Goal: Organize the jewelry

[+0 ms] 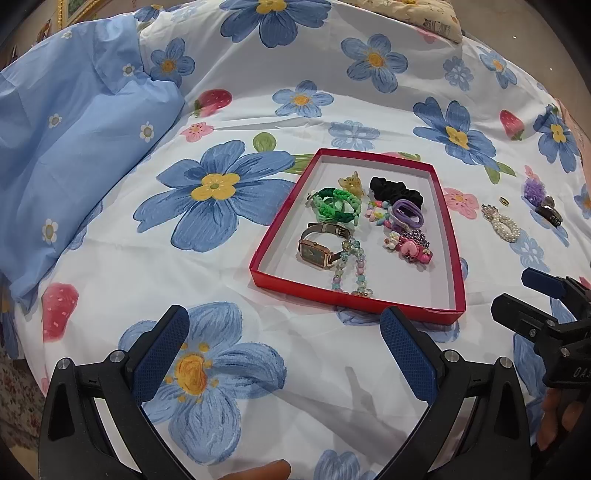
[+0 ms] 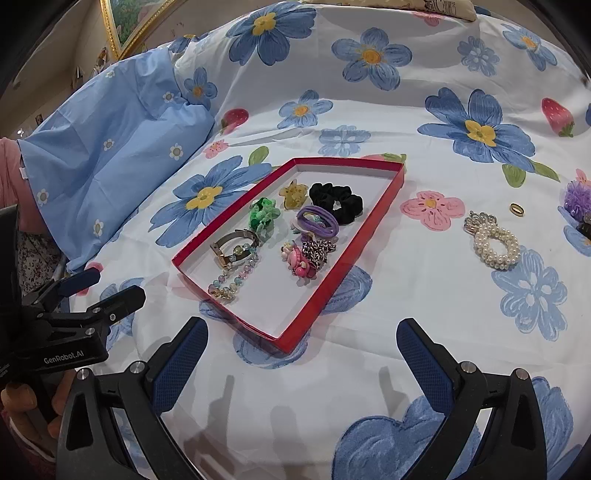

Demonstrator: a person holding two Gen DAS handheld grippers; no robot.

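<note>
A shallow red box lies on the flowered bedsheet and holds a watch, a green braided bracelet, a beaded bracelet, a black scrunchie, purple hair ties and pink clips. Right of the box on the sheet lie a pearl bracelet, a small gold ring, a purple puff and a dark clip. My left gripper is open and empty before the box's near edge. My right gripper is open and empty near the box's near corner.
A light blue pillow lies left of the box. A cream cushion sits at the far edge of the bed. A gold picture frame stands behind at the left. Each gripper shows at the side of the other's view.
</note>
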